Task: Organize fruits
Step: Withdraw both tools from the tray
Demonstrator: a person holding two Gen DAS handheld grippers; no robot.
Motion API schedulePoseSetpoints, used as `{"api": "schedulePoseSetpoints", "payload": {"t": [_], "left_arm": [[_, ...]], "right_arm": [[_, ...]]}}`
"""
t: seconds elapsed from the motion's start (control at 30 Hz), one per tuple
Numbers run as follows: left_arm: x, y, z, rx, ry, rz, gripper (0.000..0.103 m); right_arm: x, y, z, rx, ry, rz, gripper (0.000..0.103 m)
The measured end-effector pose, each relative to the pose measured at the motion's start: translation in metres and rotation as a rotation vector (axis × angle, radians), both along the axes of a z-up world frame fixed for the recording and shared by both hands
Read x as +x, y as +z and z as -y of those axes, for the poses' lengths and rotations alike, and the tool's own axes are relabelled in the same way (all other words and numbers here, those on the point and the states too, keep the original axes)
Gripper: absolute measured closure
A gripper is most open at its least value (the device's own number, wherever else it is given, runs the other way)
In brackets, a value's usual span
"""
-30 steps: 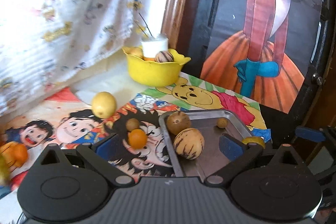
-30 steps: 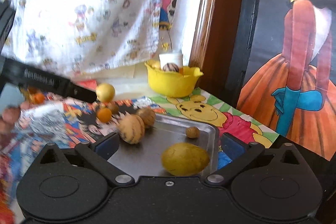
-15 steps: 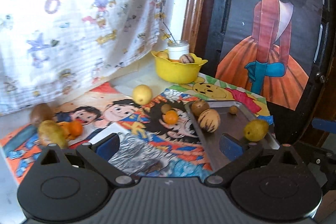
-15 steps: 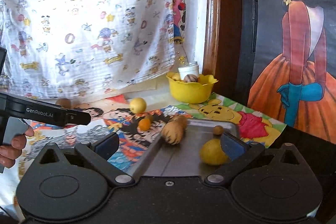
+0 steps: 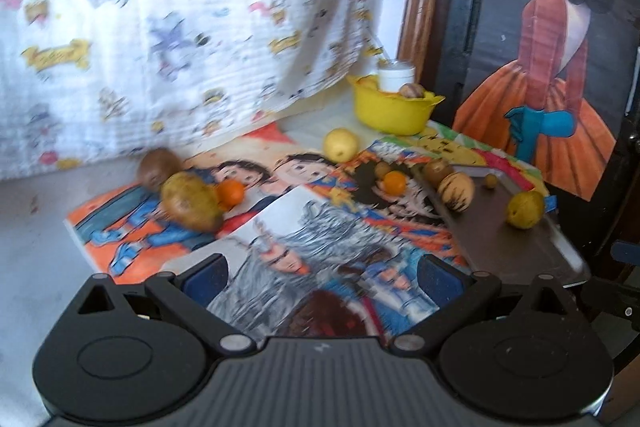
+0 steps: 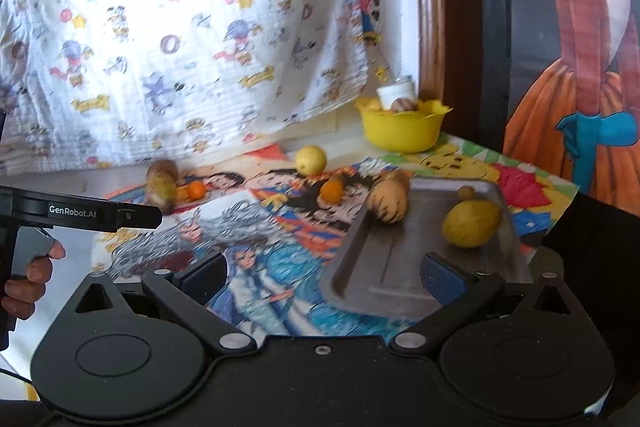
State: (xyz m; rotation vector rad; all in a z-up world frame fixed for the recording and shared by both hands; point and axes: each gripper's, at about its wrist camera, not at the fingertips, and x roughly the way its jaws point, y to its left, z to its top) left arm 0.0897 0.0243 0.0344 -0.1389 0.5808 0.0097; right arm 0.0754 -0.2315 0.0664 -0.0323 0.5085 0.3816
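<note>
A metal tray (image 5: 516,247) (image 6: 384,267) lies at the right of the cartoon mat and holds a striped melon (image 5: 456,191) (image 6: 387,203), a yellow-green fruit (image 5: 525,209) (image 6: 472,223), a brown fruit (image 5: 438,169) and a small nut (image 5: 490,181) (image 6: 466,192). On the mat lie a mango (image 5: 191,201), a brown kiwi (image 5: 158,167), two small oranges (image 5: 231,191) (image 5: 394,182) and a lemon (image 5: 340,145) (image 6: 310,159). My left gripper (image 5: 320,277) is open and empty over the mat's near part. My right gripper (image 6: 322,279) is open and empty above the tray's near-left corner.
A yellow bowl (image 5: 390,111) (image 6: 400,131) with fruit and a white jar stands at the back by a wooden frame. A printed cloth (image 5: 180,27) hangs behind. In the right wrist view a hand (image 6: 28,279) holds the other gripper's body (image 6: 80,213) at left.
Both grippers have pulled back and away from the tray, widening the view; the left one swung left, bringing the mango, kiwi and an orange into sight. The fruits stayed put.
</note>
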Motion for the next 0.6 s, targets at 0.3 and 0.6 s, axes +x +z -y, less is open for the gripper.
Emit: {"api": "schedulePoseSetpoints", "payload": {"t": [0.3,0.6], "left_arm": [[0.001,-0.016,-0.032,0.025,0.059,-0.075,0.000],[0.011,-0.022,-0.052,0.053,0.091,-0.108,0.000]], "right_arm": [[0.005,-0.017,-0.026,-0.026,0.077,-0.065,0.001],[0.024,-0.019,-0.056,-0.091,0.188,-0.074,0.001]]}}
